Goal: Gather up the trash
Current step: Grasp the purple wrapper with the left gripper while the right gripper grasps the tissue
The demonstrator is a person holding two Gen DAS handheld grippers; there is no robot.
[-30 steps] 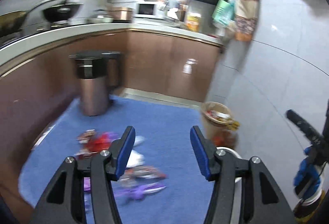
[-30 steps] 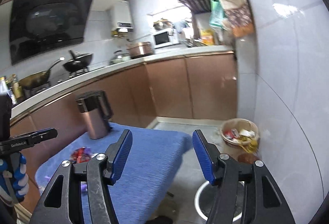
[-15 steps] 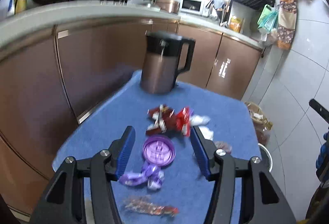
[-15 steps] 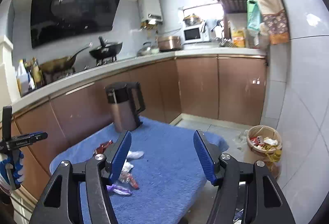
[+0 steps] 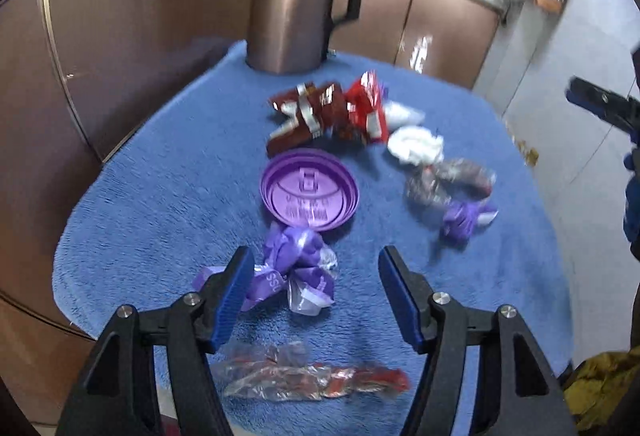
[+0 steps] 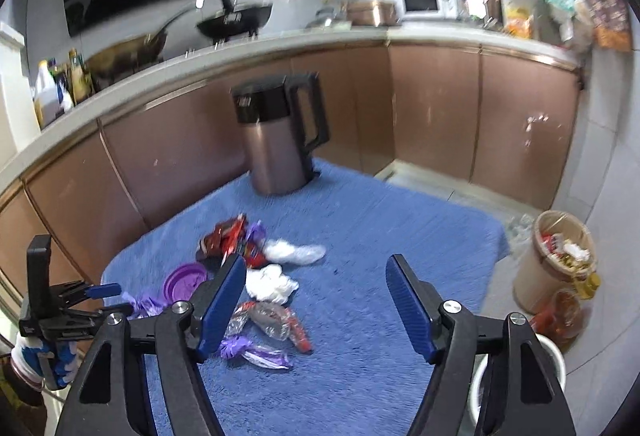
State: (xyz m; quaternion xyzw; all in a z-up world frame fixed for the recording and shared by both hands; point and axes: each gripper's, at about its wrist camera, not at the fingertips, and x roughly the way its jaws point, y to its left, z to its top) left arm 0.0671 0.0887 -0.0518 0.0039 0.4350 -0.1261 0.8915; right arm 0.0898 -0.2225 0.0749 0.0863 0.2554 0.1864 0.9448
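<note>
- The left gripper (image 5: 316, 292) hangs over the blue cloth (image 5: 160, 196), fingers apart around nothing, a crumpled purple wrapper (image 5: 298, 268) just beyond them.
- The right gripper (image 6: 316, 300), fingers apart too, holds nothing.
- A purple lid (image 5: 309, 193) lies beside red wrappers (image 5: 332, 112) (kettle (image 5: 292, 4) behind).
- A trash basket (image 6: 554, 260) stands on the floor.

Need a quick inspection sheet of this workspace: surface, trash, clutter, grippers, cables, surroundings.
Surface: blue mat, fully in view.
Job's things: purple lid, purple wrapper, red wrappers, white tissue, clear wrapper, all loose on the mat.
Clutter: kettle upright at the mat's far edge.
Grippers: left gripper open over the purple wrapper; right gripper open, holding nothing.
Cables: nothing seen.
Surroundings: trash bin on the floor, partly full.
</note>
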